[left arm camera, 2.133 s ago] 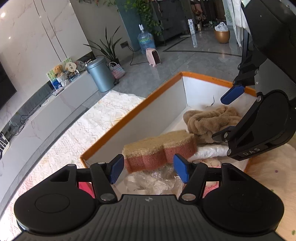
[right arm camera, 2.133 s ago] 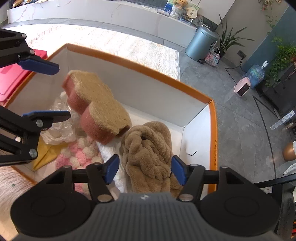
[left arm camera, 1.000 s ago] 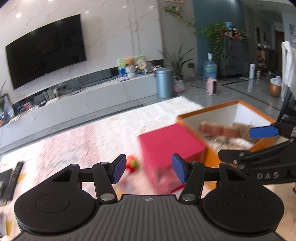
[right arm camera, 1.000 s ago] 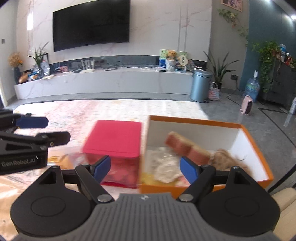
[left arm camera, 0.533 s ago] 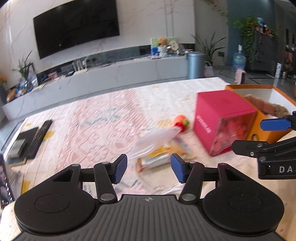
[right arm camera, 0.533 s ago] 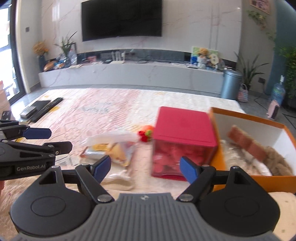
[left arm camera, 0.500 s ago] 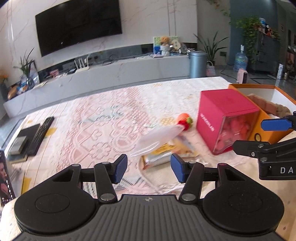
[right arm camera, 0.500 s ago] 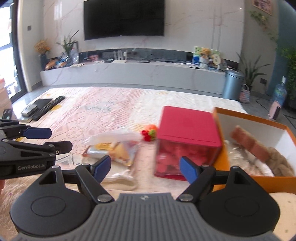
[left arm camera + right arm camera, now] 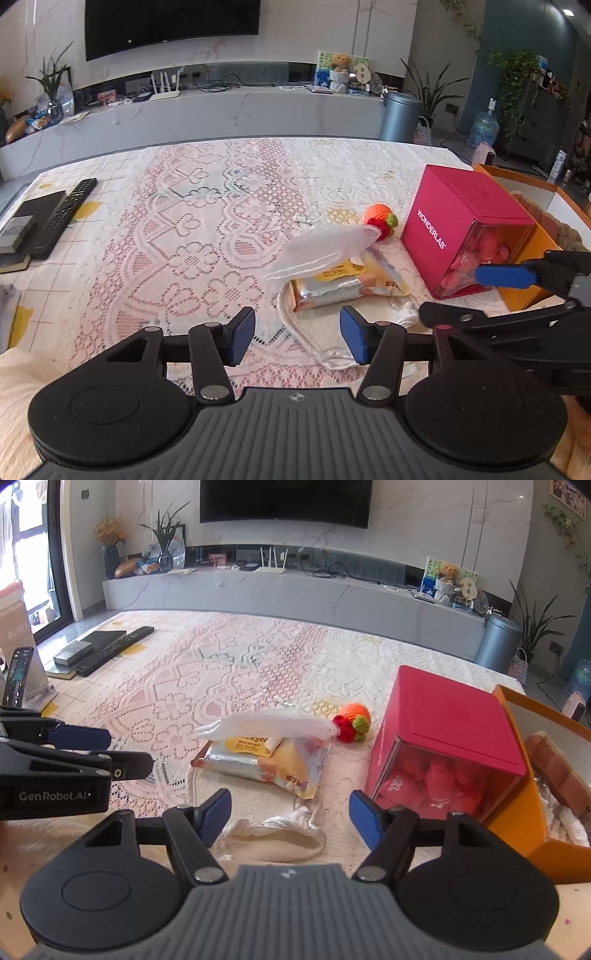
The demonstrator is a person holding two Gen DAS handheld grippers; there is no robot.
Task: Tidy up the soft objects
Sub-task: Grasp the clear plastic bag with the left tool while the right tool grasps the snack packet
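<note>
- Step in hand, I judge: reaching for the next soft item, the cream cloth pouch (image 9: pixel 273 830), low in the frame.
- Left hand-held gripper (image 9: pixel 297 335) is spread and empty; right hand-held gripper (image 9: pixel 290 816) is closing, touching nothing.
- Next: lower onto the pouch and pinch it.

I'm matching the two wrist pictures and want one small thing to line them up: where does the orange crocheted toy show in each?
Left wrist view: the orange crocheted toy lies right of centre, on the lace cloth, just left of the pink box.
Right wrist view: the toy lies right of centre, again just left of the pink box, beyond the snack packet.
Shared landmark: the pink box.
</note>
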